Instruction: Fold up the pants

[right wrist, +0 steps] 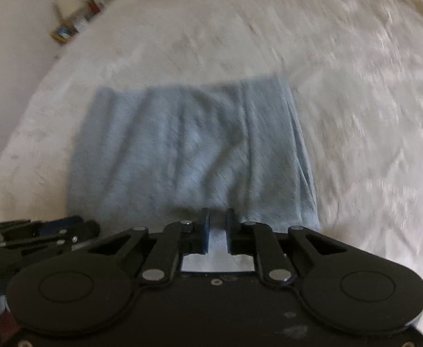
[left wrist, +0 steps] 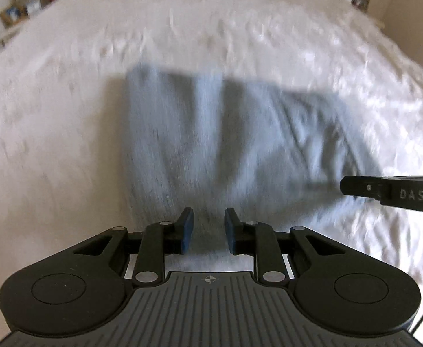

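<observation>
pants [right wrist: 191, 156] lie on the bed [left wrist: 52, 115] as a pale blue rectangle, running away from us, near edge under both tools. our right hand-held gripper [right wrist: 217, 228] is narrowly parted over that edge with cloth between; the left hand-held gripper [left wrist: 208, 230] is parted wider. only the left view shows the diagonal creases.
</observation>
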A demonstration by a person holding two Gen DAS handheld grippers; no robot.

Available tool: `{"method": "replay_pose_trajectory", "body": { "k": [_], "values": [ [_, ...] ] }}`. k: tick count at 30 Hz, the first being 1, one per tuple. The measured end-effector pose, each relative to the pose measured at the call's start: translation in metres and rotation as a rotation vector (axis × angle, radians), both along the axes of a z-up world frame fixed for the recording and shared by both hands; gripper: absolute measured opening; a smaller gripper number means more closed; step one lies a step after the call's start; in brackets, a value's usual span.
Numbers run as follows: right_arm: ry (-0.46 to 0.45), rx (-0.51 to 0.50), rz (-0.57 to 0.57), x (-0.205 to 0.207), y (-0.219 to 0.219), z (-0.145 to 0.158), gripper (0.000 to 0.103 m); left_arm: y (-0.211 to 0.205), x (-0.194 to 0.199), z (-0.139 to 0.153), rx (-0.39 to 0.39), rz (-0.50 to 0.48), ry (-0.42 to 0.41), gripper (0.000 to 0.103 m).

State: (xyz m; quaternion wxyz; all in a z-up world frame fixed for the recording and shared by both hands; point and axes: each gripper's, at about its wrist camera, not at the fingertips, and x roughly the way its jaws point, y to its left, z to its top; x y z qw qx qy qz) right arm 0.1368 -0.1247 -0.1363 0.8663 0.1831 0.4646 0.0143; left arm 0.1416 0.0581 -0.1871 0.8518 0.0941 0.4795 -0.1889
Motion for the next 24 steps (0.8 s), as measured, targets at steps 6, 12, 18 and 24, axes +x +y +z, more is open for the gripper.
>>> {"method": "replay_pose_trajectory", "body": {
  "k": [6,12,18,24],
  "values": [
    [-0.129,-0.027,0.039,0.035,0.01,0.027,0.017,-0.008,0.055,0.006,0.009,0.02,-0.073,0.023],
    [-0.111,-0.077,0.033,0.093,0.004,0.011,0.017,-0.017,0.117,-0.014,0.065,0.024,-0.074,0.023],
    [-0.026,-0.116,-0.024,0.113,-0.029,-0.018,0.0,0.0,0.154,-0.041,0.098,0.124,-0.018,0.027],
    [-0.04,-0.138,-0.013,0.102,-0.026,-0.012,0.002,0.019,0.144,-0.023,0.078,0.201,-0.051,0.028]
  ]
}}
